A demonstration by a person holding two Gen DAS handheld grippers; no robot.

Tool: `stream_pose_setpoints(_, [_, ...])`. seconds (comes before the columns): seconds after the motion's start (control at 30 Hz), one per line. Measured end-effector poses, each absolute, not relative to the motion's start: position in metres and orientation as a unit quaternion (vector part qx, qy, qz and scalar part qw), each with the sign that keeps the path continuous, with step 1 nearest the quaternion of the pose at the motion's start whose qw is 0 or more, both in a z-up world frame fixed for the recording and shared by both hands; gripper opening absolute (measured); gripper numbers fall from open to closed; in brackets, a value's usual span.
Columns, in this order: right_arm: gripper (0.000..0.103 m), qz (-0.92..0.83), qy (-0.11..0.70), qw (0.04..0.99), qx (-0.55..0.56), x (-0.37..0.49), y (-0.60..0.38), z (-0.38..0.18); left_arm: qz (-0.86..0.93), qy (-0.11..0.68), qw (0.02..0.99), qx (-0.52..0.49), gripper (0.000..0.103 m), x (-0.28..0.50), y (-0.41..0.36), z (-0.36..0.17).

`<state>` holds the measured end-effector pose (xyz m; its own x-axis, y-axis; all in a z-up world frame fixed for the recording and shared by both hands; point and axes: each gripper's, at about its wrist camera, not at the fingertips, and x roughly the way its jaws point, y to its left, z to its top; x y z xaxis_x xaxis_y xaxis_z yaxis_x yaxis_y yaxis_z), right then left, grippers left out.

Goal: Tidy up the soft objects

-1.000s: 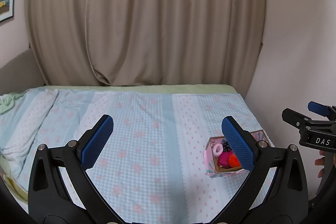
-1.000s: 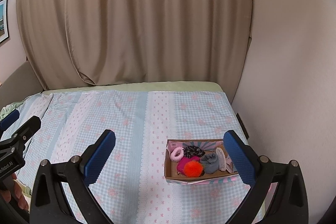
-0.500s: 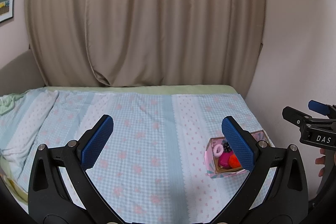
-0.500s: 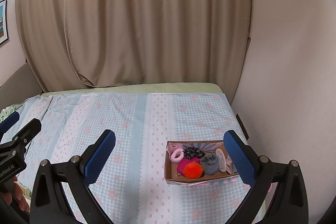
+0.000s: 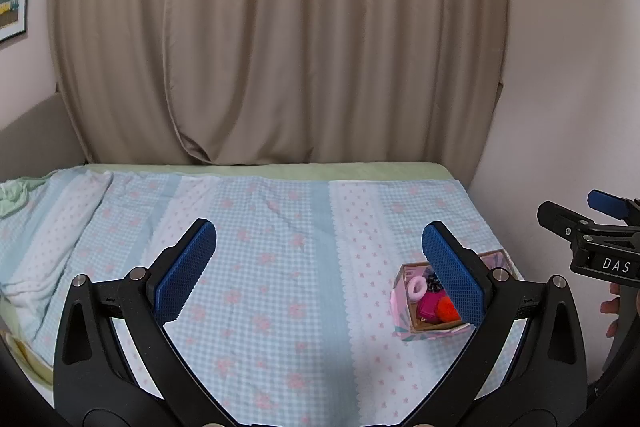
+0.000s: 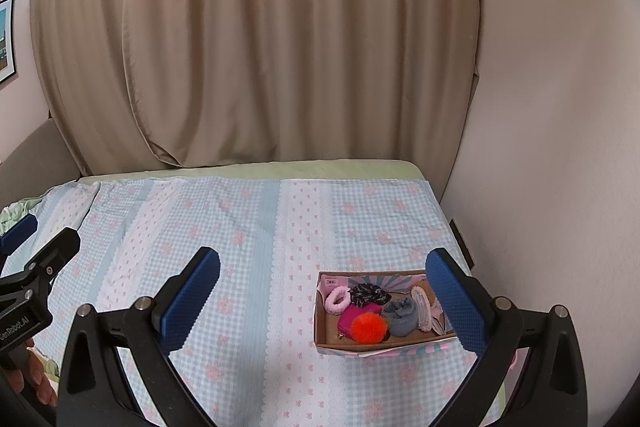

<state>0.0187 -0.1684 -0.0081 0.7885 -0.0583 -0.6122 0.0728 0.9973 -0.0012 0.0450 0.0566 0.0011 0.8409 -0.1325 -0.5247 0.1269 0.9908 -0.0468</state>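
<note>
A small cardboard box (image 6: 328,341) sits on the bed at the right, near the wall. In it lie an orange pom-pom (image 6: 369,327), a magenta pouch (image 6: 351,315), a pink scrunchie (image 6: 337,300), a black scrunchie (image 6: 369,294), a grey soft item (image 6: 401,317) and a pale clip (image 6: 423,309). My right gripper (image 6: 320,303) is open and empty, held above the bed in front of the box. My left gripper (image 5: 320,273) is open and empty; the box (image 5: 402,307) shows partly behind its right finger.
The bed has a light blue checked cover with pink flowers (image 5: 260,247). Beige curtains (image 6: 280,47) hang behind it. A wall (image 6: 540,147) runs along the right side. A rumpled green sheet (image 5: 14,193) lies at the far left.
Both grippers stay open and empty. The views drift only slightly; the box and its contents have not moved.
</note>
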Motion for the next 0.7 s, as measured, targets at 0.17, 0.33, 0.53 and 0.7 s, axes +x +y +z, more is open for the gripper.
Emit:
stream_pose_setpoints(0.17, [0.103,-0.034,0.323,0.946,0.011,0.0192,-0.1683,-0.008,-0.066,0.274,0.959,-0.003,0.103,0.0465,0.0554,0.0004])
stream_pose_setpoints(0.33, [0.103,-0.034,0.324,0.946,0.01,0.0205,-0.1669,-0.0086,-0.064,0.269,0.961,-0.005,0.103,0.0463,0.0554,0.0011])
stream_pose_setpoints(0.53, [0.103,-0.031,0.327,0.945,0.009,0.0224,-0.1629,-0.0107,-0.056,0.267,0.962,-0.008,0.103,0.0504,0.0567,-0.0007])
stream_pose_setpoints(0.7, [0.103,-0.026,0.334,0.942,0.007,0.0264,-0.1597,-0.0159,-0.044,0.267,0.963,-0.008,0.103,0.0541,0.0569,-0.0034])
